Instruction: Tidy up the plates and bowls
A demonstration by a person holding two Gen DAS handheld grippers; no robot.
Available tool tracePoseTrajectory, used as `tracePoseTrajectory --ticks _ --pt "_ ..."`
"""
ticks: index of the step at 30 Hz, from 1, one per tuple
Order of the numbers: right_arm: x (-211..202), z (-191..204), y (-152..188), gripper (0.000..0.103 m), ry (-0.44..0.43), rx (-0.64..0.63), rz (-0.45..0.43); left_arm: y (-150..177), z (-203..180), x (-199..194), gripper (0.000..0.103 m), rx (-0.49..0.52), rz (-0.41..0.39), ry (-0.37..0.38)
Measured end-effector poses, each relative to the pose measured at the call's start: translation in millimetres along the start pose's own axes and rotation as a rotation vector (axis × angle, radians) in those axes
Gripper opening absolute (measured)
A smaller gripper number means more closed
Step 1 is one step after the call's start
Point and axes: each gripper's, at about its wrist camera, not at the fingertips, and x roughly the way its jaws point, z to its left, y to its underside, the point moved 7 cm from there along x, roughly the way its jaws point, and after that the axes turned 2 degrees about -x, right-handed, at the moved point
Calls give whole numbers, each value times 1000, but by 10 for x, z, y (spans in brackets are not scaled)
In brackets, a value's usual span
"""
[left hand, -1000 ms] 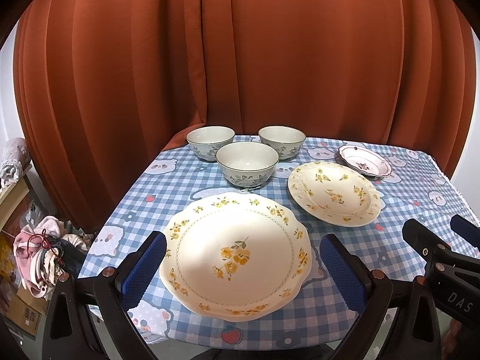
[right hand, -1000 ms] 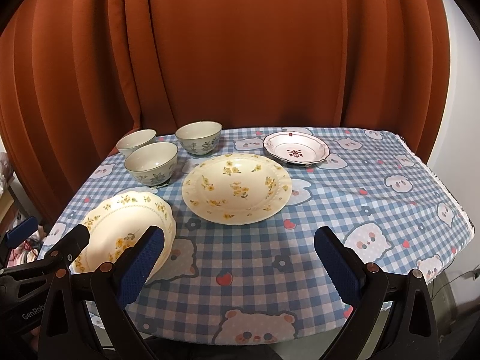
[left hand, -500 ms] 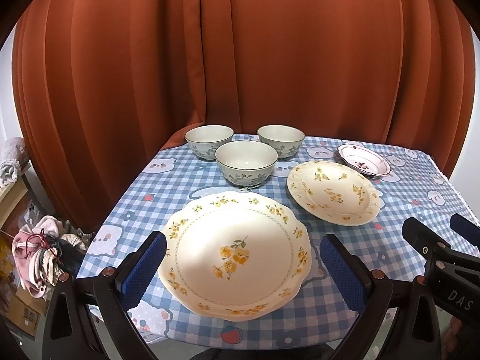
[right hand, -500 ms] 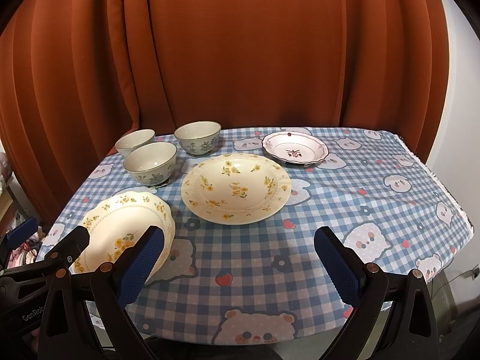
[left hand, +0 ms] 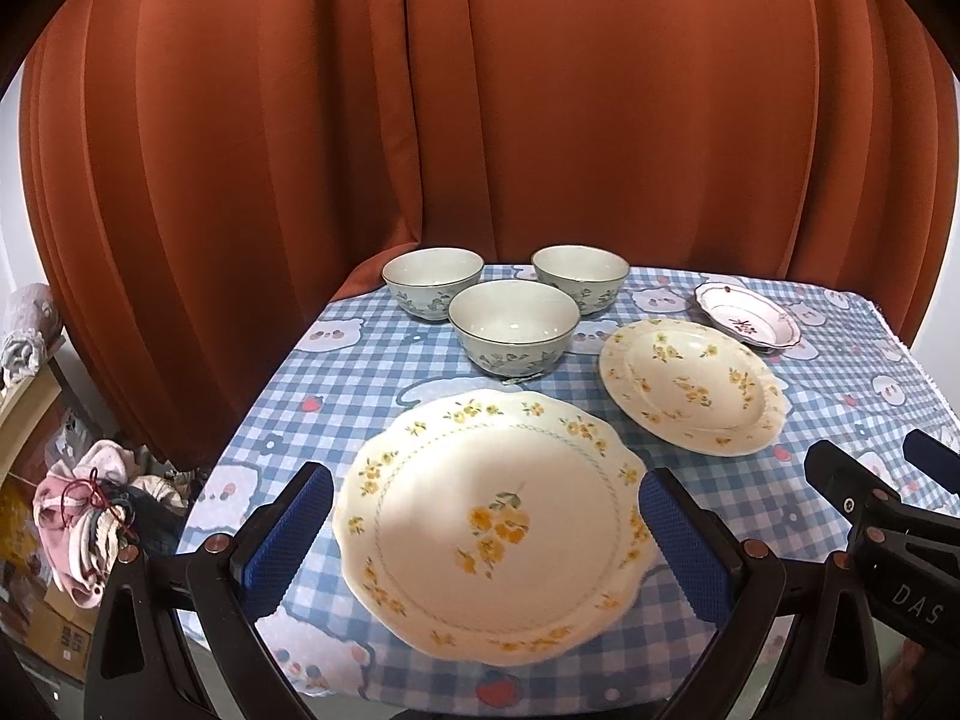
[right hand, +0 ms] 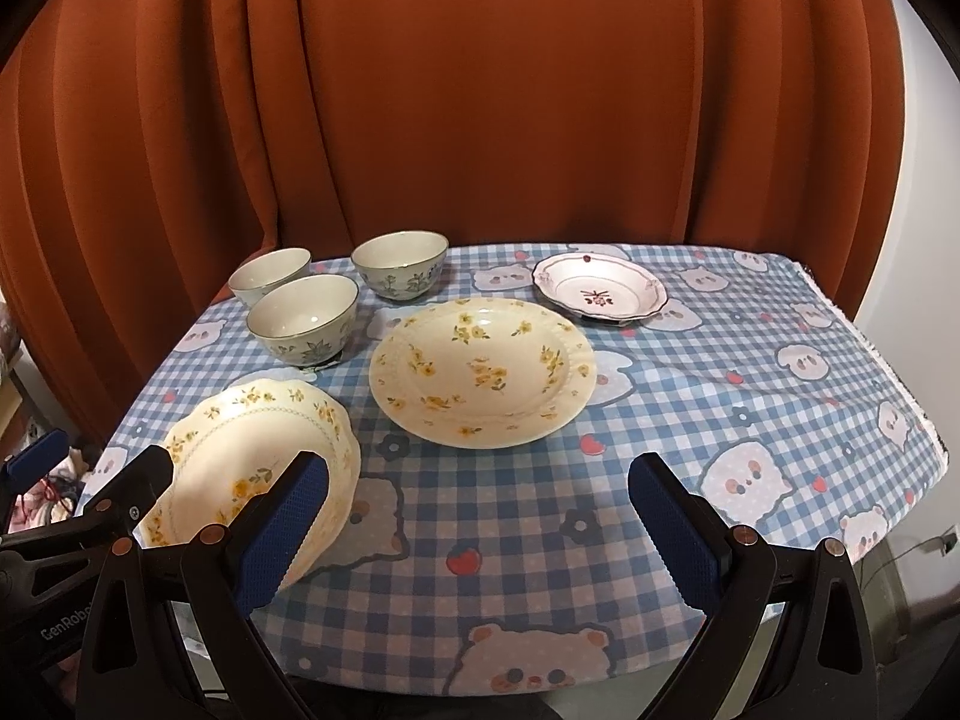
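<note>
The bench (right hand: pixel 750 420) is carrying everything, all unstacked. Nearest the left claw (left hand: pixel 486 534), which is hanging released, the scalloped plate (left hand: pixel 492 534) is lying at the front-left edge. The round yellow-flowered plate (right hand: pixel 480 372) is sitting mid-bench, the small red-patterned dish (right hand: pixel 600 294) behind it. Three bowls (right hand: pixel 303 321) are clustering back-left. The right claw (right hand: pixel 480 528) is gaping empty too. All look stiff, glazed, slippery and breakable; pinching each by its rim seems best.

Right gripper (left hand: pixel 912 594) body: "DAS" is read.
Left gripper (right hand: pixel 60 630) body: "GenRobo", cut off, is read.
</note>
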Motion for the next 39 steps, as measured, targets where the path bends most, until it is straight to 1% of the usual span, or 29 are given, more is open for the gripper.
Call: tracePoseTrajectory --ticks 4,11,16,19,27,31,34,37,38,39 --pt "154 118 -36 101 -4 12 29 -64 130 175 102 7 29 -2" --pt "496 420 -111 101 -8 20 93 -120 382 541 102 22 109 -23" --pt "797 615 -65 101 -12 30 170 -46 552 866 101 25 201 -19" --pt "983 718 -1 101 -6 36 221 47 611 1024 99 25 258 -4" --pt "1348 905 256 92 0 41 353 308 631 1345 89 50 388 40" --pt "1473 955 360 89 -2 46 400 396 653 1454 85 41 427 56" --pt "1551 996 417 85 -18 52 424 414 663 1516 83 25 435 72" --pt "1623 1035 469 77 -49 73 455 418 666 1543 81 4 447 108" --pt "1628 1042 459 74 -52 77 448 416 666 1555 81 2 451 119" --pt "1628 1058 444 69 -57 76 444 406 664 1570 81 2 455 127"
